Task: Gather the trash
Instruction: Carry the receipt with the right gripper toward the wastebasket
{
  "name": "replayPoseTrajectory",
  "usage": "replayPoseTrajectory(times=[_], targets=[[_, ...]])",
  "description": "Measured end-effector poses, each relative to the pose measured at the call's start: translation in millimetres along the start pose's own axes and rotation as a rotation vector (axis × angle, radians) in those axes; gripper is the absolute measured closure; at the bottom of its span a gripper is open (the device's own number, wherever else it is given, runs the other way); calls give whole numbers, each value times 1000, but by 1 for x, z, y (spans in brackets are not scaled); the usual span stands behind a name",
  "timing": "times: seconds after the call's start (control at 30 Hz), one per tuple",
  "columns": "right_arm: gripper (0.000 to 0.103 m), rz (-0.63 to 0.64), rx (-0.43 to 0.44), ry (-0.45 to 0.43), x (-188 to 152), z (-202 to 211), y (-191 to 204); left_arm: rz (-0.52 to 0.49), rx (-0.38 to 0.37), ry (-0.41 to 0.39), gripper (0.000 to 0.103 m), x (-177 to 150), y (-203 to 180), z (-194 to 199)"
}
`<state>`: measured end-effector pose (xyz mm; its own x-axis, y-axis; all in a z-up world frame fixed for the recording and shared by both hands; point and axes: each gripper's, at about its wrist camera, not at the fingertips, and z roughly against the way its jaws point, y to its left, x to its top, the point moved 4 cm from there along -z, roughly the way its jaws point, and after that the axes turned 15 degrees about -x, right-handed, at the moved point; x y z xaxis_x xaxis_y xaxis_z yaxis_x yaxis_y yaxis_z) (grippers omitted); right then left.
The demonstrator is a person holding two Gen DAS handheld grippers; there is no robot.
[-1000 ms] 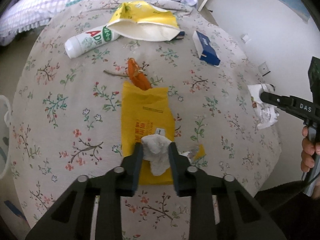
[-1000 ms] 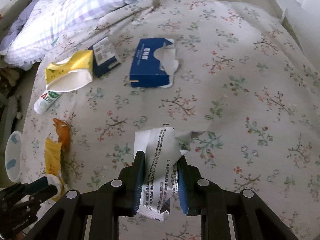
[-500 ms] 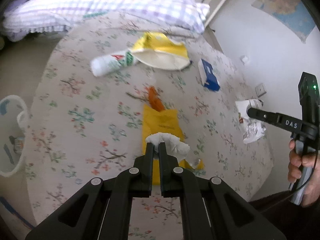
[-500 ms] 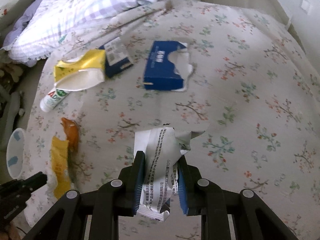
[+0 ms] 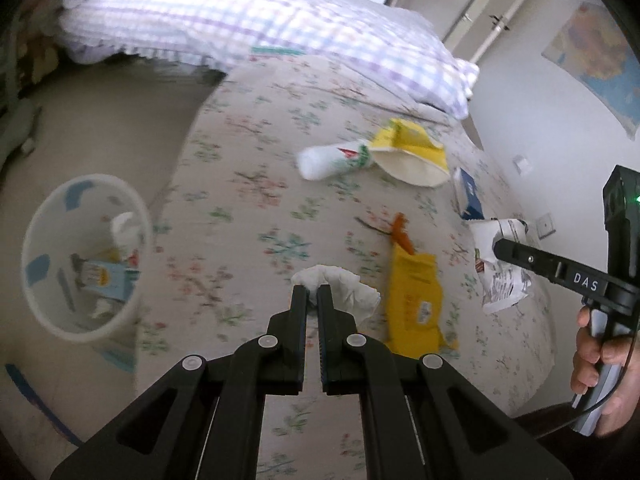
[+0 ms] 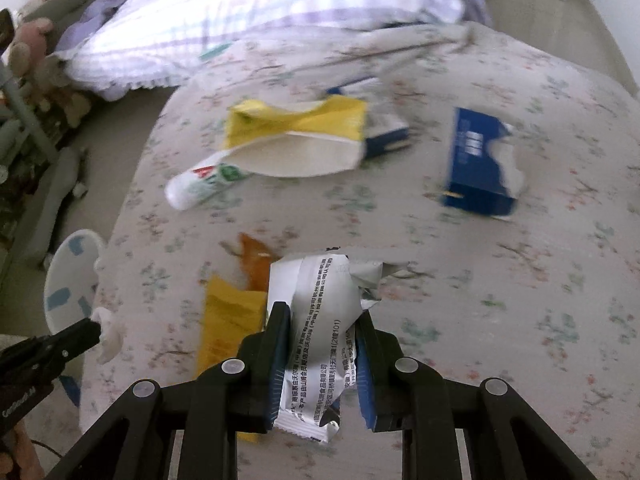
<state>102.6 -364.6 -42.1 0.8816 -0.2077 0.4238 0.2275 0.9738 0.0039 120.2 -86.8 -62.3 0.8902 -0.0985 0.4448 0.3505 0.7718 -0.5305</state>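
- The left gripper (image 5: pixel 313 294) pinches a crumpled white tissue (image 5: pixel 344 286) at one edge, jaws nearly shut on it, held in the air above the bed's (image 5: pixel 248 184) left edge
- The tissue looks soft and very light; its loose end hangs free, so a pinch on a thick fold should hold it
- The right gripper (image 6: pixel 322 354) clamps a silver printed wrapper (image 6: pixel 320 312) across its middle, above the bed's near part
- The wrapper looks thin, crinkly and likely slick, so it wants a firm grip across the folded middle
- A white trash bin (image 5: pixel 40 240) stands on the floor just beside the bed's left edge; it holds a tissue, a small blue carton and other scraps
- On the bed lie a flat yellow packet (image 5: pixel 416 300), a white tube (image 5: pixel 332 158), an open yellow pouch (image 5: pixel 412 152) and a blue box (image 6: pixel 476 160)
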Motion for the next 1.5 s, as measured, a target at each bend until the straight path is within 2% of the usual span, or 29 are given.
replayPoseTrajectory(times=[0.7,0.97,1.0,1.03,1.07,1.13,1.23,1.5], targets=[[77,177,127,12,2,-11,159,210,174,-152,98,-11,138,85],[77,245,173,15,-4,-18,216,226,219,-203,95,-9,168,93],[77,250,177,15,-5,-19,222,232,232,-202,93,-8,172,93],[76,253,180,15,-6,-20,227,245,250,-194,81,-8,177,93],[76,256,184,14,-6,-20,231,257,264,-188,55,-9,181,94],[76,259,192,12,-6,-23,241,283,326,-187,25,-14,191,97],[76,260,201,14,-5,-27,253,285,384,-194,24,-20,198,104],[75,260,226,20,-3,-37,286,271,442,-195,21,-36,211,124]])
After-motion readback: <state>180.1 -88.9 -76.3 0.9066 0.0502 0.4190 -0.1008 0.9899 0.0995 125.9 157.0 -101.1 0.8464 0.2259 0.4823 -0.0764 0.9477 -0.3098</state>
